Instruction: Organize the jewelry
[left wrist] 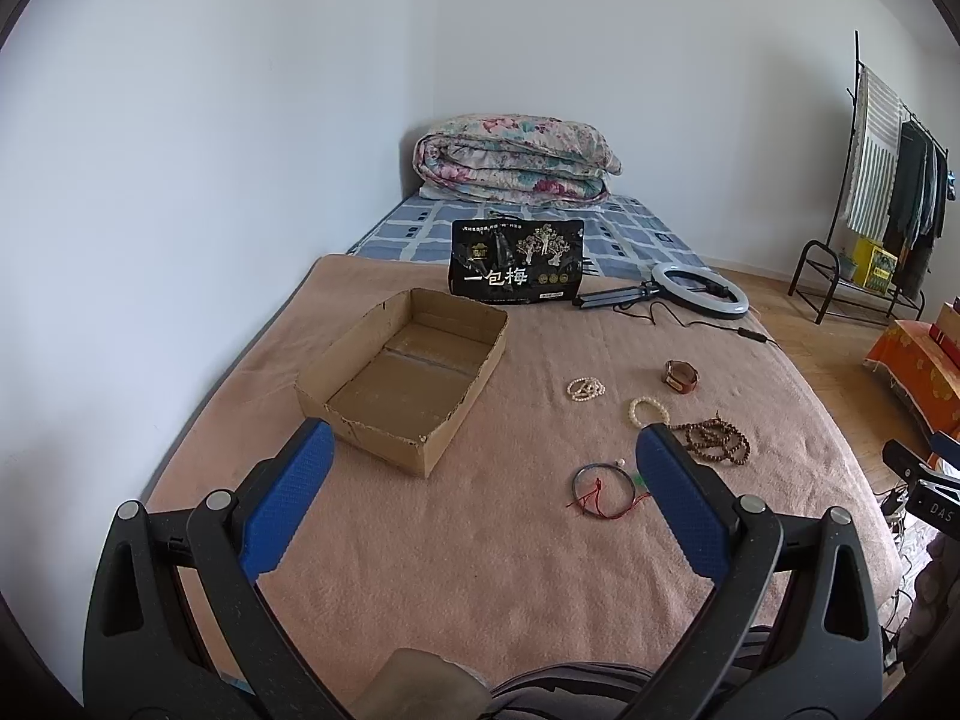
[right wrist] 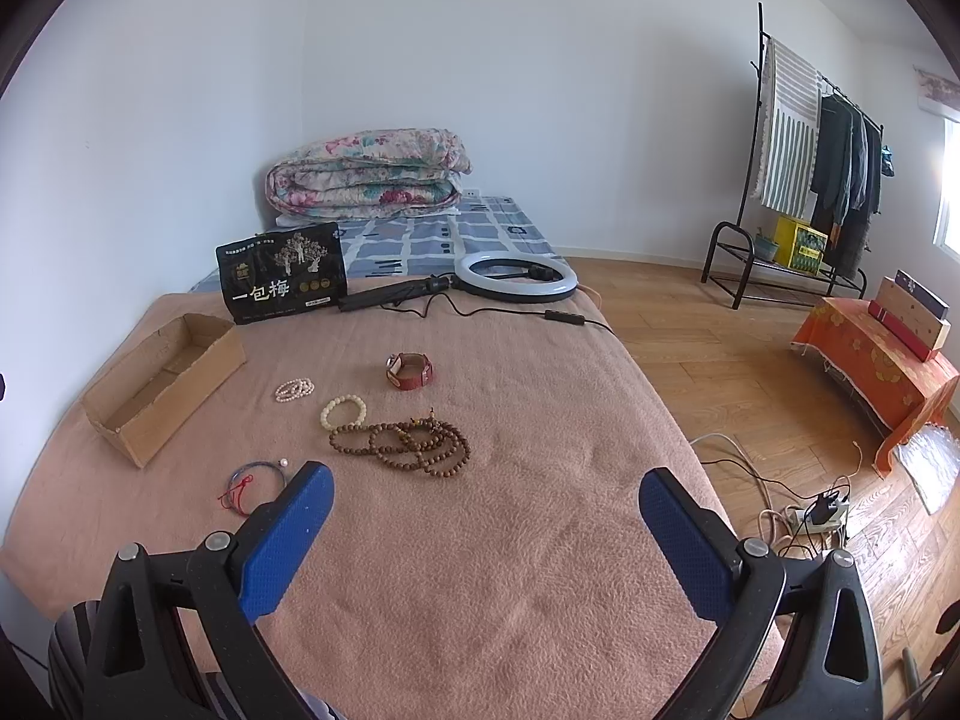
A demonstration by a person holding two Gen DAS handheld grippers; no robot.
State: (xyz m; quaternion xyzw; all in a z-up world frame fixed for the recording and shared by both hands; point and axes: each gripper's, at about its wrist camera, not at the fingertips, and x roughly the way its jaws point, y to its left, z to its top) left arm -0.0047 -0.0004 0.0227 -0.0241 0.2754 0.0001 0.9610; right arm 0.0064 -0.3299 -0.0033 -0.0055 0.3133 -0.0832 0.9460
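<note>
An empty cardboard box (left wrist: 360, 420) (right wrist: 138, 432) sits on the pink blanket. Right of it lie a small pearl bracelet (left wrist: 585, 388) (right wrist: 294, 389), a red-brown cuff (left wrist: 681, 375) (right wrist: 409, 370), a cream bead bracelet (left wrist: 647, 410) (right wrist: 343, 411), a long brown bead strand (left wrist: 717, 440) (right wrist: 408, 443) and a dark cord bangle with red string (left wrist: 603, 489) (right wrist: 252, 483). My left gripper (left wrist: 485, 450) hovers open over the blanket, box at its left finger, bangle near its right. My right gripper (right wrist: 486, 489) is open, just short of the brown beads.
A black snack bag (left wrist: 517, 261) (right wrist: 282, 273) stands behind the box. A ring light (left wrist: 699, 288) (right wrist: 516, 277) with its cable lies at the blanket's far edge, a folded quilt (left wrist: 516, 159) beyond. Wood floor, a clothes rack (right wrist: 804, 180) and floor cables (right wrist: 810, 516) lie right.
</note>
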